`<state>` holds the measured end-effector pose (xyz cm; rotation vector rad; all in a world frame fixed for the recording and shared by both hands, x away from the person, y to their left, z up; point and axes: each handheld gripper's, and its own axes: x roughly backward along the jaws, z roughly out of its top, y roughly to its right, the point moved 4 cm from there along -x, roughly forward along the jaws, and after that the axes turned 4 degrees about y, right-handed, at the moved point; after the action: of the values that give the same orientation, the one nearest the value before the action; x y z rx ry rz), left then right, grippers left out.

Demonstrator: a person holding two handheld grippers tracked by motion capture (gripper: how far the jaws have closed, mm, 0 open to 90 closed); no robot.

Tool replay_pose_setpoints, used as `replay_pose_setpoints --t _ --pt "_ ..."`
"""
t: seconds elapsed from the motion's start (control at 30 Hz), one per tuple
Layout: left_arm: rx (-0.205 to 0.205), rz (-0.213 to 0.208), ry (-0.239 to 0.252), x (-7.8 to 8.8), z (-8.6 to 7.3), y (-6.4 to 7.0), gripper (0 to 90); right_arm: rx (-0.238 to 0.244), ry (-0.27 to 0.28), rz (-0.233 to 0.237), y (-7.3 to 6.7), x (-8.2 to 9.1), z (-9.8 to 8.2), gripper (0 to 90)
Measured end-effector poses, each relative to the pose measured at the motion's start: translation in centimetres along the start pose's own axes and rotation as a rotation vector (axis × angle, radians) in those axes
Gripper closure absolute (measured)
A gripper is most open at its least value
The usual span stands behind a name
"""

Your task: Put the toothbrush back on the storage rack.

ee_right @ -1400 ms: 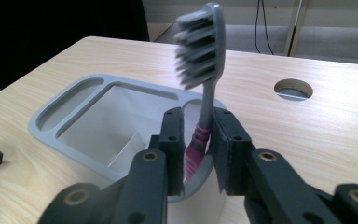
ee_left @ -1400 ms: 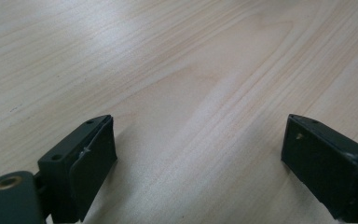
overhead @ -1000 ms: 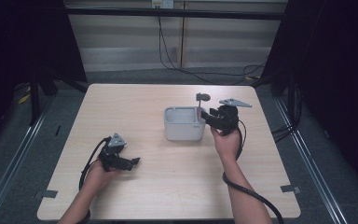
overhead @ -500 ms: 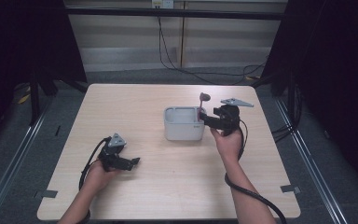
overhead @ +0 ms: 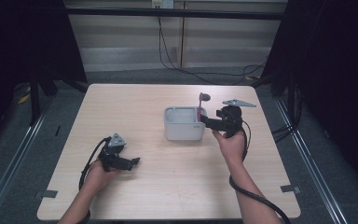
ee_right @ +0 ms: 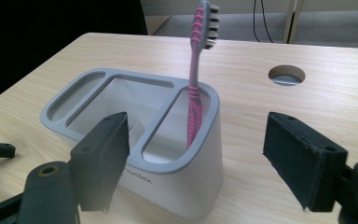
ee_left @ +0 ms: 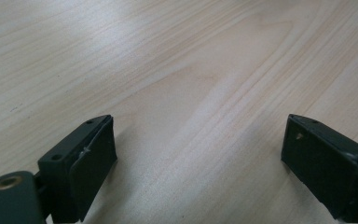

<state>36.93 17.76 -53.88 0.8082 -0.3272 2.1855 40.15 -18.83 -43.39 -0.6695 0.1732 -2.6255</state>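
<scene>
Since a second ago little has shifted on the table [overhead: 135, 196] save the right gripper [overhead: 205, 122], whose jaws have just been opening; they now stand wide with nothing between them, at 3 o'clock of the holder [overhead: 182, 126]. Both hands have kept their places. Going from largest down: the table is pale wood, with a round cable hole [ee_right: 286, 74] seen in the right gripper view beyond the holder. At about table centre sits the holder, a white box with a grey rim and three compartments. In the compartment nearest the right gripper stands the toothbrush [ee_right: 196, 100], pink, its handle foot down inside, leaning against the rim, its bristle head up and tipped toward 1 o'clock in that view. Its long axis runs close to upright. From the right gripper's fingers [ee_right: 100, 161] the toothbrush lies straight ahead, toward 12 o'clock, just beyond them, apart from both pads. My reading is that the toothbrush has been set down and released, so the coming move would be a retreat toward 3 o'clock in the high view, away from the handle. The right hand is much the nearer; the left gripper [overhead: 133, 162] rests low on the table at 7 o'clock of the holder, well apart, its jaws also wide over bare wood.
</scene>
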Motion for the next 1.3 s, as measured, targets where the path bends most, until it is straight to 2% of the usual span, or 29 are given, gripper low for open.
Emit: replay_pose_setpoints --t 0.1,0.37,0.47,0.93,1.17,1.3 --pt "0.001 0.001 -0.002 0.0 0.0 0.0 9.6 -0.010 -0.008 -0.002 0.2 0.1 -0.2 21.3" --pt "0.003 0.001 -0.001 0.0 0.0 0.0 9.6 0.014 -0.026 0.014 0.2 0.8 -0.8 21.0" --pt "0.003 0.001 -0.001 0.0 0.0 0.0 9.5 0.042 -0.037 0.017 0.0 1.2 -0.8 20.8" --pt "0.003 0.001 -0.001 0.0 0.0 0.0 9.5 0.063 -0.051 0.048 -0.3 2.2 -1.2 20.5" --pt "0.004 0.001 0.000 0.0 0.0 0.0 9.5 0.055 -0.060 0.064 0.0 2.8 -1.6 20.3" --pt "0.003 0.002 -0.001 0.0 0.0 0.0 9.6 0.071 -0.064 0.059 0.3 3.0 -2.0 20.4"
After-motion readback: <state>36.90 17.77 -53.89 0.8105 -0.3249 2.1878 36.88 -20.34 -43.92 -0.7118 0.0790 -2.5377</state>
